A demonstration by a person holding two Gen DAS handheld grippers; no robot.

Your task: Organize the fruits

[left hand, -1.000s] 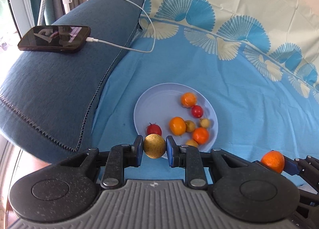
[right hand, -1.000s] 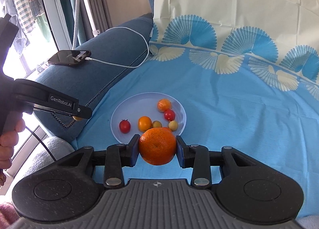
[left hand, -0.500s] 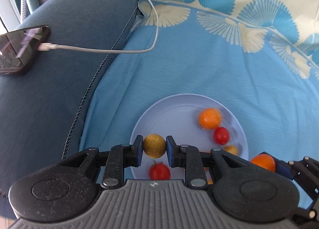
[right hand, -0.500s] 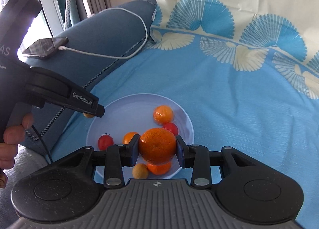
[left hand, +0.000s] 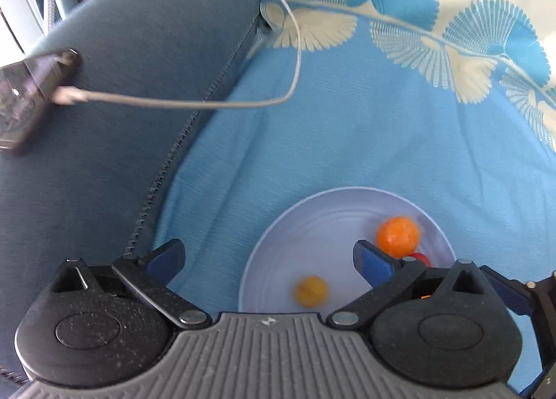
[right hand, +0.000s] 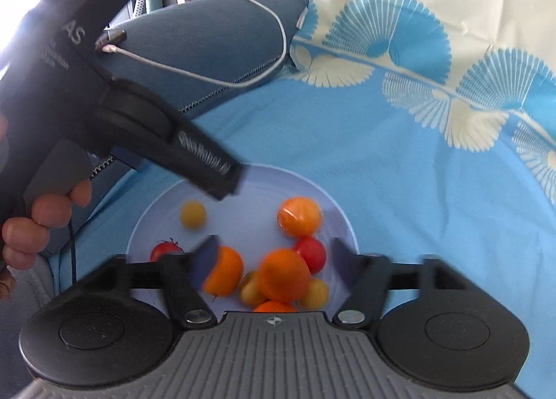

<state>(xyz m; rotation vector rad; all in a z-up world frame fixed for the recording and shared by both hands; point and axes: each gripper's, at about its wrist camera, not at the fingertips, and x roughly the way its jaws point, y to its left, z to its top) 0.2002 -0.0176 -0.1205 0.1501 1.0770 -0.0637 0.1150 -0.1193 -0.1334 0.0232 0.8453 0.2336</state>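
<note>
A pale blue plate (left hand: 333, 218) (right hand: 257, 197) lies on the blue cloth and holds several small fruits. My left gripper (left hand: 267, 260) is open and empty above the plate's left edge; a small yellow fruit (left hand: 310, 290) (right hand: 192, 214) lies blurred on the plate below it. My right gripper (right hand: 274, 260) is open over the plate; a blurred orange (right hand: 285, 274) sits between its jaws, free of them, on the other fruits. Another orange (left hand: 398, 236) (right hand: 299, 216), red tomatoes (right hand: 310, 254) and yellow fruits (right hand: 314, 293) lie around it.
A dark blue sofa arm (left hand: 104, 141) rises left of the plate, with a phone (left hand: 24, 93) and its white cable (left hand: 194, 105) on it. The patterned blue and cream cloth (left hand: 399, 114) covers the seat and back. The left gripper's body (right hand: 114, 114) crosses the right wrist view.
Both grippers moved forward and down over the plate and opened. The left let go of the yellow fruit, the right let go of the orange; both fruits are now on the plate.
</note>
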